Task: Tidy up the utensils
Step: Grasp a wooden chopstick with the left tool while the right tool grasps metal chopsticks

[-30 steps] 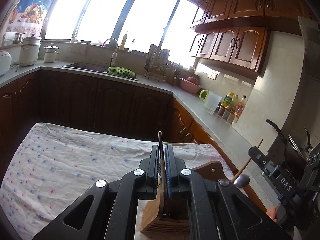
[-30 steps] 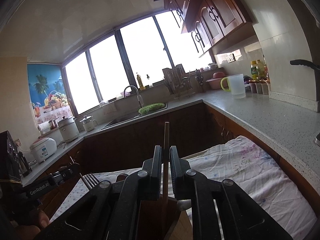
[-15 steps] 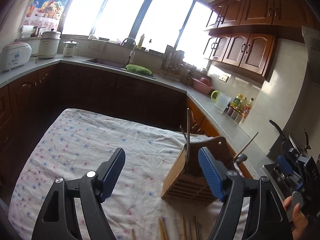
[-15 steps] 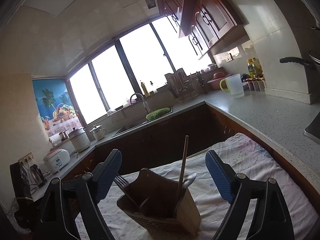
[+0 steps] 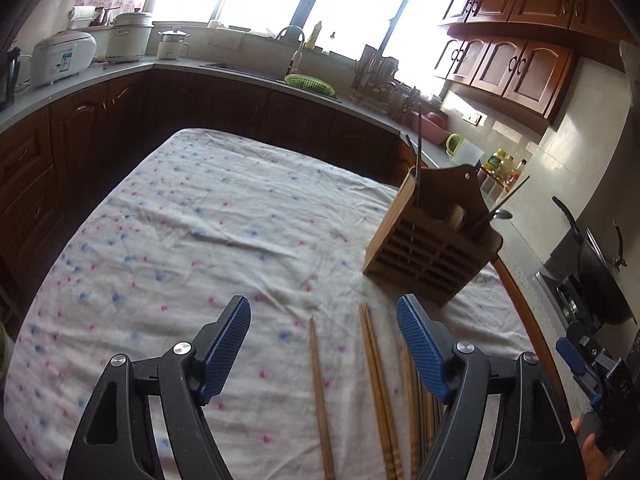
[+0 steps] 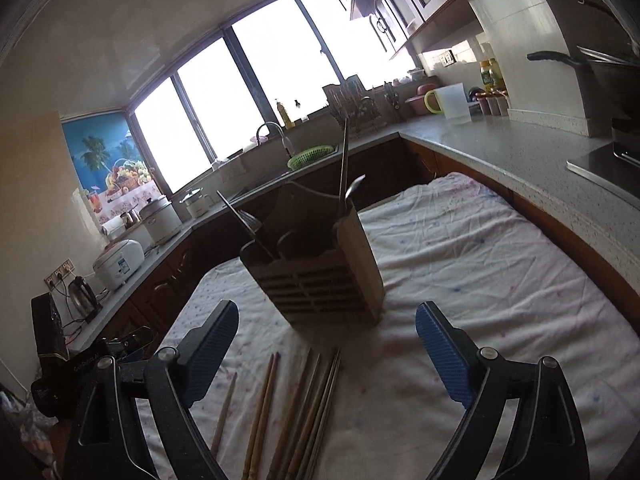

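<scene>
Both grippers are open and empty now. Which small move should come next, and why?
Probably lower the left gripper onto the lone chopstick lying between its open jaws. The holder already has utensils standing in it, while several chopsticks lie loose on the cloth. The right gripper could take another.

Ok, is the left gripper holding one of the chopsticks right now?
No: the left gripper has its jaws spread wide with nothing between the pads, and the chopsticks lie loose on the tablecloth.

Bench under white speckled cloth (image 5: 208, 216) carries upright wooden utensil holder (image 5: 432, 252), with loose chopsticks (image 5: 376, 380), perhaps some metal, just before it.
</scene>
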`<state>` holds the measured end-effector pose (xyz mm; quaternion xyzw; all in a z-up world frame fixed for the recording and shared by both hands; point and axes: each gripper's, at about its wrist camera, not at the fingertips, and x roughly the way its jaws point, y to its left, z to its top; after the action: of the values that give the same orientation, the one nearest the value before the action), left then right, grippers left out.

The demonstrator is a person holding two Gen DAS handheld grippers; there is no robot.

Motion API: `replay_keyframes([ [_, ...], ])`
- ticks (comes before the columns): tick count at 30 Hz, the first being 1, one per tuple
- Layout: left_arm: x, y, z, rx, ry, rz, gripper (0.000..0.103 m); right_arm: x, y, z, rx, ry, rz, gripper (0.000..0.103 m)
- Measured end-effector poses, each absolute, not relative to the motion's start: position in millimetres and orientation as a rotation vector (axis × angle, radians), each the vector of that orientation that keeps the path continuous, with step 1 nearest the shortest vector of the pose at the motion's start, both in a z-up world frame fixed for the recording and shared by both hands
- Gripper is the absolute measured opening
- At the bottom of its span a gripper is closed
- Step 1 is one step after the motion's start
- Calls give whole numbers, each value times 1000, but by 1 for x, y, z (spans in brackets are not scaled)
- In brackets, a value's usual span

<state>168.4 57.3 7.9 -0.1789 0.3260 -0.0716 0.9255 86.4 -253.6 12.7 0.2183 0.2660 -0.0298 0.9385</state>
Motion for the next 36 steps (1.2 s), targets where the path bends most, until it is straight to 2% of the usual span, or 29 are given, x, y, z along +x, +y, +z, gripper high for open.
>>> replay_keyframes([
  [10,140,55,-16,-369,762,-125,75,62,-242,-19,459,646,-74,91],
  [18,142,55,-24,-351,795,-124,74,63,-231,-33,448,704,-58,80],
  [21,147,52,-25,-334,808,-124,74,68,-226,-38,443,735,-53,73],
  [23,151,48,-27,-322,819,-126,73,72,-225,-42,443,761,-50,62],
  [26,160,44,-29,-305,837,-133,67,81,-223,-48,439,795,-45,52],
  [36,198,31,-39,-246,919,-140,52,118,-215,-64,409,877,-25,32],
])
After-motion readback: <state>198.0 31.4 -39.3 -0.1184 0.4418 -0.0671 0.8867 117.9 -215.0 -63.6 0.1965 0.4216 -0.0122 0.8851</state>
